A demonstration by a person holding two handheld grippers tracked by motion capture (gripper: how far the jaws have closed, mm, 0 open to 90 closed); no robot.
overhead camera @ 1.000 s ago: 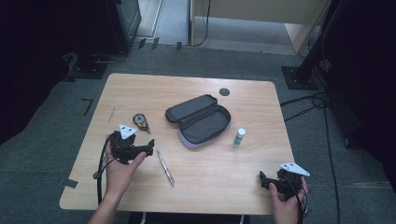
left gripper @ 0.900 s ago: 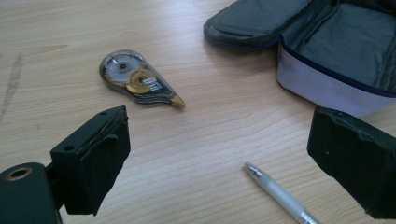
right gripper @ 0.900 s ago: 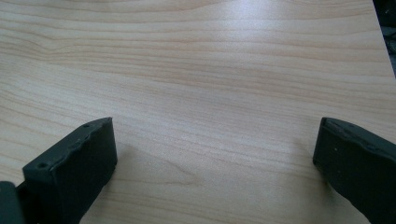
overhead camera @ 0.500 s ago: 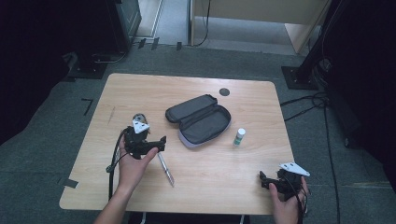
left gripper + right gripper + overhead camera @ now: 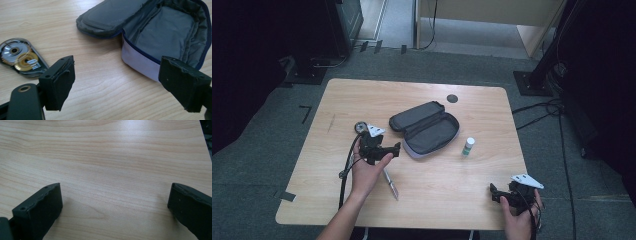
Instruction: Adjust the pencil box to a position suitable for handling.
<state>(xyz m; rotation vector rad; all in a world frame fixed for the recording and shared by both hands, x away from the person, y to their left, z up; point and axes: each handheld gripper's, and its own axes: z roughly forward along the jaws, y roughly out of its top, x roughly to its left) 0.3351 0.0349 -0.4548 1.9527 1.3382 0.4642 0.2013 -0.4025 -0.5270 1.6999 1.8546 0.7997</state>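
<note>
**A:** Pencil case (image 5: pixel 424 131): where did it sit when the left tool (image 5: pixel 396 149) came up to it?

**B:** Start from the tool. Its jaws stood wide and had just been closing a little, with nothing between them but bare counter (image 5: pixel 437 205). The case lay open just beyond, at about two o'clock from the jaw tips, lid folded back and the pale front wall nearest.

**A:** And round about?

**B:** A correction tape (image 5: pixel 21 57) lay close at ten o'clock and a pen (image 5: pixel 390 184) at five o'clock under the hand. A small bottle (image 5: pixel 468 146) stood upright at three o'clock, past the case. The right tool (image 5: pixel 495 194) rested near the counter's five o'clock corner, jaws wide, holding nothing.

**A:** How would you have done the grasp well?

**B:** My judgement: keep the jaws wide until they straddled that front wall by the zip. Come in low and level, clear of the tape, then pinch the fabric firmly. A soft wall could fold away from a half-closed jaw.
</note>
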